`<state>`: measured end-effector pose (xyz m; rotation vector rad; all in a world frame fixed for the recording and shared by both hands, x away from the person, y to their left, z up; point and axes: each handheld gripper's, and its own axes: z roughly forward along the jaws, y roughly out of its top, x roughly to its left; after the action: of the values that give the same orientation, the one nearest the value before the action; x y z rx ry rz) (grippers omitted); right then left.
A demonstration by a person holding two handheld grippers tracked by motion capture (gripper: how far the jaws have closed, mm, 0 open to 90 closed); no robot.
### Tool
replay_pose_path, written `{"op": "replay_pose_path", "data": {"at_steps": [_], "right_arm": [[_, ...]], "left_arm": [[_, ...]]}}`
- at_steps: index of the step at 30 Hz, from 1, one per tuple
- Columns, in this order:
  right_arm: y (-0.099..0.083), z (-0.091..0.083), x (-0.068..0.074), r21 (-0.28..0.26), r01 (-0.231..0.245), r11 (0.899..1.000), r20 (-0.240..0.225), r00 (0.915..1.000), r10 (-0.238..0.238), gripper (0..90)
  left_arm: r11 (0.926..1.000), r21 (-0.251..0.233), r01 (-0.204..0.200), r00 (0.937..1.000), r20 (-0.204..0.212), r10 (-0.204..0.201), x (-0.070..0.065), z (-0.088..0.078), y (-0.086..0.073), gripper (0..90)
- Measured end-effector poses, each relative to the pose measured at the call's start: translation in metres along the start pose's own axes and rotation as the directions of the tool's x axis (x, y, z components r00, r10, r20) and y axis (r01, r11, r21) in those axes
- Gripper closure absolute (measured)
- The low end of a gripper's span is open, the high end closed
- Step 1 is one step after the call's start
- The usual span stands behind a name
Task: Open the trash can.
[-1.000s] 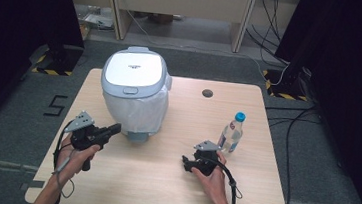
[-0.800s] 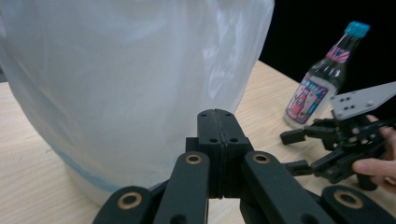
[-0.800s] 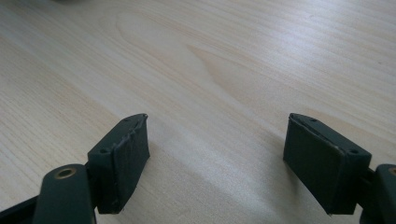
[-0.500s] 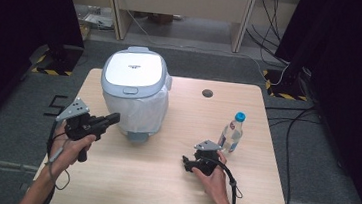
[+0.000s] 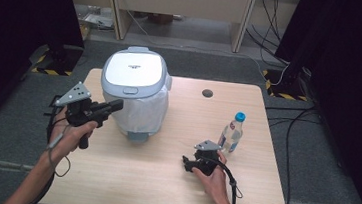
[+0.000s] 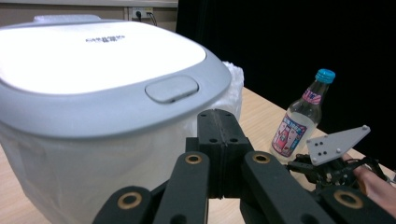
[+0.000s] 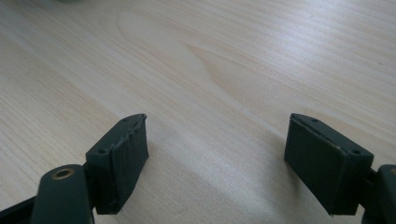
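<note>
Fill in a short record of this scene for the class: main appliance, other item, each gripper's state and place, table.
Appliance: white bin-like appliance, lid closed
Other item: bottle with blue cap, upright
Left gripper: fingers shut, empty, raised beside the appliance
Right gripper: fingers open, empty, low over the table near the bottle
Table: light wood

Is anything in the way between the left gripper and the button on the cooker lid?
Nothing visible. The left gripper, jaws shut, is raised beside the cooker, and open air lies between it and the button at the lid's front edge.
</note>
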<state>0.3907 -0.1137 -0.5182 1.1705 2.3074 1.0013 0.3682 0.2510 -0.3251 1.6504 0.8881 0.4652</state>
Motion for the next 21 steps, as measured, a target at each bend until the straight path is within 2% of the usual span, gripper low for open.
{"op": "replay_pose_path", "data": {"at_steps": [13, 21], "right_arm": [[0.000, 0.000, 0.000, 0.000, 0.001, 1.000, -0.002, 1.0000, -0.001, 21.4], [0.000, 0.000, 0.000, 0.000, 0.004, 1.000, -0.002, 1.0000, -0.004, 21.1]], "left_arm": [[0.9999, 0.001, -0.017, 0.9997, -0.015, 0.017, 0.003, 0.020, 0.022, 89.5], [0.9998, -0.006, -0.020, 0.9988, -0.044, 0.020, 0.011, 0.031, 0.030, 89.5]]}}
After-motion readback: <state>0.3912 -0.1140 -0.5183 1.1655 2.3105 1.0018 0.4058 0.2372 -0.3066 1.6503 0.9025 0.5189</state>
